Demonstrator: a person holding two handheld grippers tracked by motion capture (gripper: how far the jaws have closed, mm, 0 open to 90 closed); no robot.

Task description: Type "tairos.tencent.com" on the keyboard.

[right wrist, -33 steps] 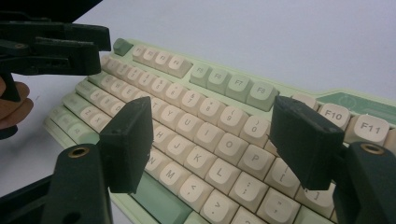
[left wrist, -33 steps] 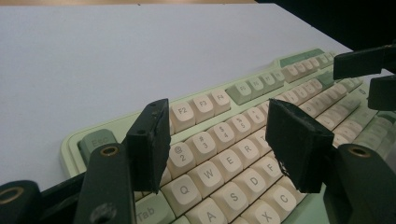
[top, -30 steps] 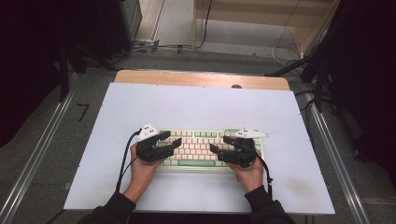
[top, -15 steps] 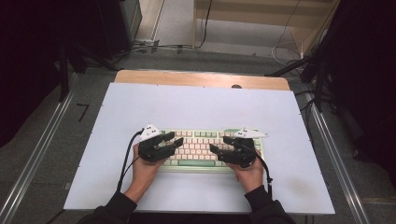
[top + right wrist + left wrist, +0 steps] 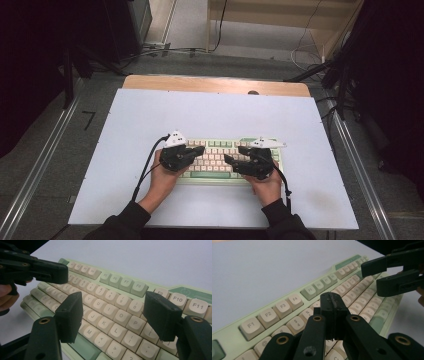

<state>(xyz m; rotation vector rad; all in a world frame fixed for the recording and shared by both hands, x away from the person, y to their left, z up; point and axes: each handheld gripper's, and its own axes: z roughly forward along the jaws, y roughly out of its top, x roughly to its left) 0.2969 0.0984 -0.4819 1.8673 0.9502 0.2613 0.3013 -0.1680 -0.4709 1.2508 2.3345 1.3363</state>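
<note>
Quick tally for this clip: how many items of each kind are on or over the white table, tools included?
Keyboard: 1
Tools: 2, the left tool with jaws shut and the right tool with jaws open, both over the keys
Hands: 2, left hand and right hand
Total: 5

Soft, even light falls on my white tabletop [image 5: 150,120], which shows no glare, while the room around it sinks into darkness. From my left claw [image 5: 334,305], the near keyboard [image 5: 287,307] keys look sharp and its far end blurs. My hands throw only faint shadows beside the keyboard.
</note>
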